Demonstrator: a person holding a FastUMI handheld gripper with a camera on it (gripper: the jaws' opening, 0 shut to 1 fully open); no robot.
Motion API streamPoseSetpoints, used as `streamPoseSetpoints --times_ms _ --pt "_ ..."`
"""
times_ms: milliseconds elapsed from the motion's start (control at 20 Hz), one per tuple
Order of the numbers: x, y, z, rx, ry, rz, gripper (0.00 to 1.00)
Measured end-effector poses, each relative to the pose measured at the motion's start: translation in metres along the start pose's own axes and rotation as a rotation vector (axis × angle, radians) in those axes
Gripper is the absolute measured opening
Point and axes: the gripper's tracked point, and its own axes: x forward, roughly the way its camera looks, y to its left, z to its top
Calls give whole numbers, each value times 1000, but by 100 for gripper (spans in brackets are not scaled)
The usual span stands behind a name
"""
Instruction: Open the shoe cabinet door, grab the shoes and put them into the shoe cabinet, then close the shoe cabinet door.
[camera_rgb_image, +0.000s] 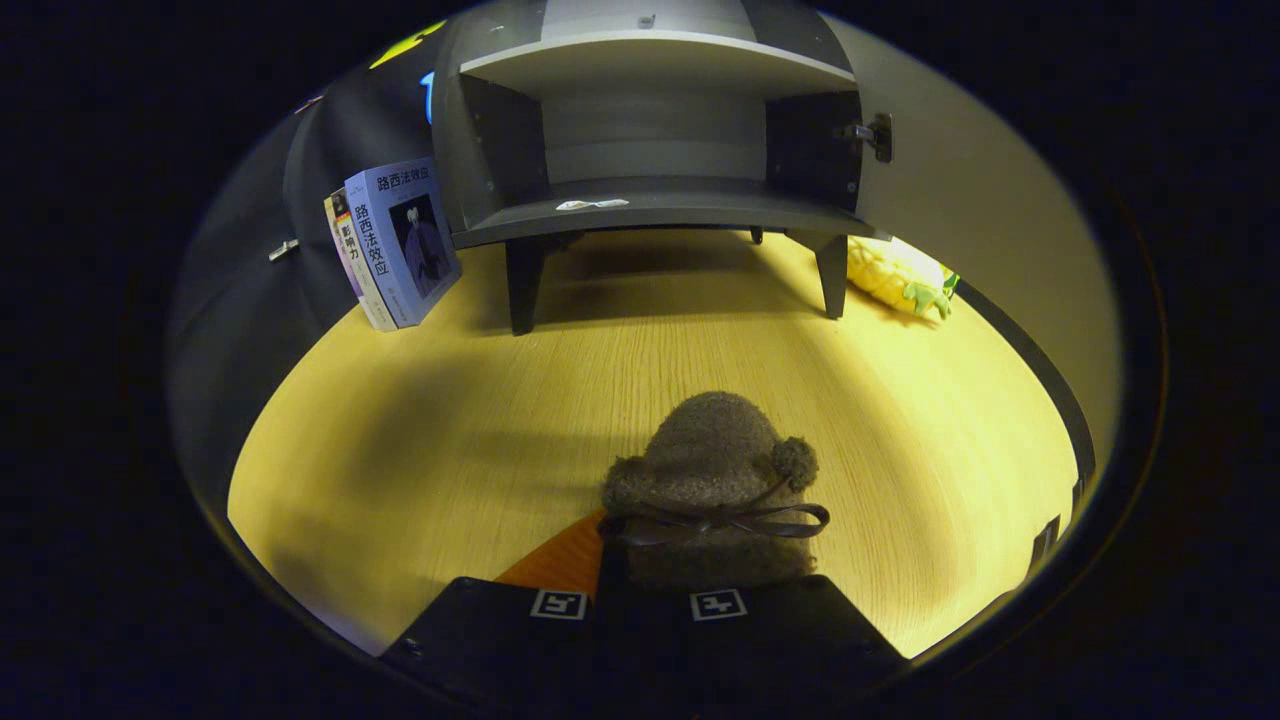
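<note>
Shoe (712, 470), a fuzzy brown slipper-boot with pompoms and a thin bow, sits just ahead of the gripper (640, 600) between its fingers, over the wooden table (420, 450) near its front edge; the fingers appear closed in on the heel, gripping it. Toward the back edge of the table stands the shoe cabinet (650, 130) on short legs, its door (960, 200) swung open to the right, both shelves bare. Two books (395, 245) lean beside its left side, and a yellow plush toy (900, 275) lies behind its right leg.
</note>
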Motion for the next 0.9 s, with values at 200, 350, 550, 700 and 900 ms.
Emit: streamPoseSetpoints --times_ms 200,350,550,700,900 --pt "3 1 14 23 -22 12 23" --pt "4 1 2 1 -8 2 5" --pt "2 1 1 6 9 4 5" --pt "-5 -1 8 -19 4 4 5" --pt "-31 -7 40 -44 -21 -8 5"
